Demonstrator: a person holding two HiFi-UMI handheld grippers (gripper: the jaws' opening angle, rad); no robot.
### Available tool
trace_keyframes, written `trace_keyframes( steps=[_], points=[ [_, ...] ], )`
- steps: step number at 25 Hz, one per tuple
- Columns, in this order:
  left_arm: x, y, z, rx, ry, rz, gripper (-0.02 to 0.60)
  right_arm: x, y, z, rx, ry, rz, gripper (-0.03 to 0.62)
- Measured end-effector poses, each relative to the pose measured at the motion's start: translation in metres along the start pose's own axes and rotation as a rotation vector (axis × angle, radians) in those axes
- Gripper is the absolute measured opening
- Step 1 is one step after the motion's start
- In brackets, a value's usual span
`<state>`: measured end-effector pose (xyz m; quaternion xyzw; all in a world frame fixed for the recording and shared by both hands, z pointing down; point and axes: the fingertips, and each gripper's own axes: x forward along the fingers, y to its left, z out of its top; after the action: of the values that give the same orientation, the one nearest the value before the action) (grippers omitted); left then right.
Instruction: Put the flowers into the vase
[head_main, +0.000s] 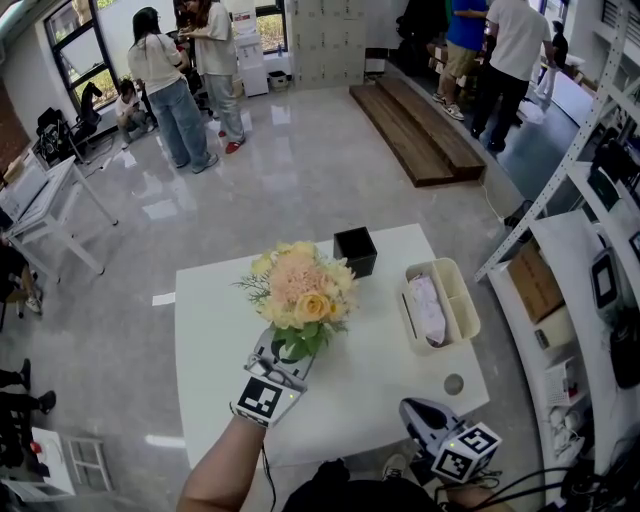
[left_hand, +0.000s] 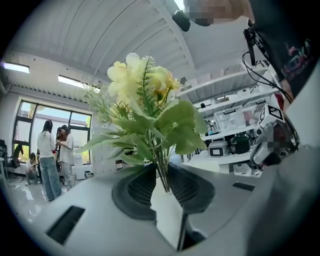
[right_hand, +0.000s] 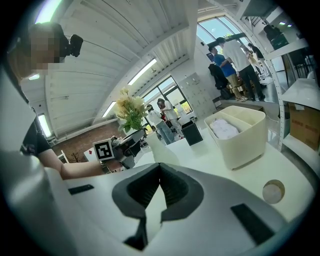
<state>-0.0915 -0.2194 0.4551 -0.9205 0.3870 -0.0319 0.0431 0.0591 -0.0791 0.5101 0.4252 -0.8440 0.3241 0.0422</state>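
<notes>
A bouquet of pale yellow and peach flowers (head_main: 300, 290) with green leaves stands over the middle of the white table (head_main: 215, 340). My left gripper (head_main: 289, 356) is shut on its thin green stems (left_hand: 162, 175), pinching them at the jaw tips. In the right gripper view a white vase (right_hand: 160, 150) stands just right of the left gripper (right_hand: 124, 147), below the flowers (right_hand: 130, 111). The head view hides the vase under the blooms. I cannot tell whether the stem ends are inside it. My right gripper (head_main: 410, 406) rests shut and empty at the table's front right edge.
A black square box (head_main: 355, 250) stands behind the bouquet. A cream bin (head_main: 462, 300) holding white cloth sits at the right, with a small round disc (head_main: 454, 384) in front of it. Shelving (head_main: 560, 290) runs along the right. People stand far back.
</notes>
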Motion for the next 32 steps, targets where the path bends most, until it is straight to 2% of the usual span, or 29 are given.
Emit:
trace_keyframes(
  steps=[15, 24, 32],
  points=[
    [-0.003, -0.007, -0.007, 0.117, 0.090, -0.037, 0.094, 0.003, -0.002, 0.002, 0.016, -0.010, 0.020, 0.003],
    [-0.006, -0.016, -0.011, 0.192, 0.192, -0.116, 0.118, 0.006, -0.004, 0.002, 0.032, -0.015, 0.030, 0.003],
    [-0.012, -0.016, -0.014, 0.177, 0.246, -0.135, 0.121, 0.008, -0.004, 0.003, 0.038, -0.020, 0.043, 0.003]
  ],
)
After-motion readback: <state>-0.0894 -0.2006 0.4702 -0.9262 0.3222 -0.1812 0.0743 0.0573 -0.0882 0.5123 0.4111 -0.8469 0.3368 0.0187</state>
